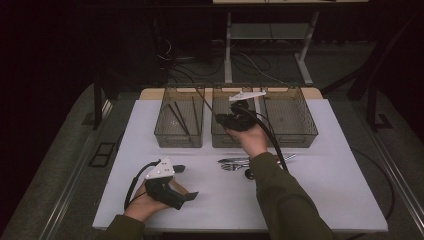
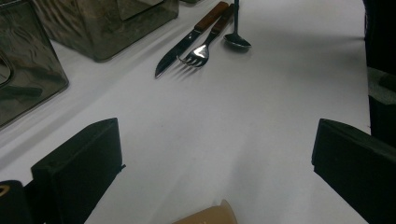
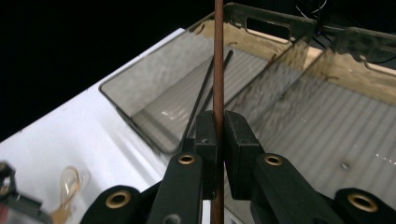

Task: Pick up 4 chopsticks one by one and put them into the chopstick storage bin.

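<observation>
A white table (image 1: 320,190) is carrying three wire baskets (image 1: 179,125) along its twelve o'clock edge, with a knife (image 2: 187,44), fork (image 2: 201,51) and spoon (image 2: 236,41) lying at centre.

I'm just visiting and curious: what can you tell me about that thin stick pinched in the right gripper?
The stick is a slim, straight, reddish-brown rod, wooden by its look, like a chopstick. The right gripper has its two black jaws shut on it. In the right gripper view it runs upward past them, above the left bin, where two similar dark sticks lie. Its ends are out of frame.
</observation>
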Demonstrator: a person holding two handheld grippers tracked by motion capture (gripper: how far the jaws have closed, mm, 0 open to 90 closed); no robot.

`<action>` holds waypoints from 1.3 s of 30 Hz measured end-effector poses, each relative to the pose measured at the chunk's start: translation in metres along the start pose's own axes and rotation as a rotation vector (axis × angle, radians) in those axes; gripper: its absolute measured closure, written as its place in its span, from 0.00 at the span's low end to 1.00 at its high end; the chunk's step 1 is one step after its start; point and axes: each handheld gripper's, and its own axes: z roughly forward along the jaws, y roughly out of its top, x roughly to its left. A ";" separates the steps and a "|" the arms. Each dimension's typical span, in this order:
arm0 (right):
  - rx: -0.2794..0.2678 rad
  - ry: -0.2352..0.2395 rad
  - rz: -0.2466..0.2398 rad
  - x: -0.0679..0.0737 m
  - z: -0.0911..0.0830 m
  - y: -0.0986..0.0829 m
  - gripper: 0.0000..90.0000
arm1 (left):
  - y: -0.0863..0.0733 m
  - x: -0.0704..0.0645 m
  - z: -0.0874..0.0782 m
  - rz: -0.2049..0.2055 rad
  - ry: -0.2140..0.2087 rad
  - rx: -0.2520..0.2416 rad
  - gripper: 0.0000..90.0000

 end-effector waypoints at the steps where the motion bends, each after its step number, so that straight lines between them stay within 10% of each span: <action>1: 0.000 -0.004 -0.001 0.001 0.003 0.003 0.94 | 0.000 0.000 0.000 -0.002 0.000 -0.009 0.01; 20: -0.015 -0.017 0.011 0.019 0.065 0.044 0.93 | 0.001 0.001 -0.002 -0.003 -0.012 -0.022 0.01; 39: 0.022 -0.011 0.026 0.032 0.116 0.034 0.93 | 0.001 0.000 -0.001 -0.002 -0.020 -0.018 0.01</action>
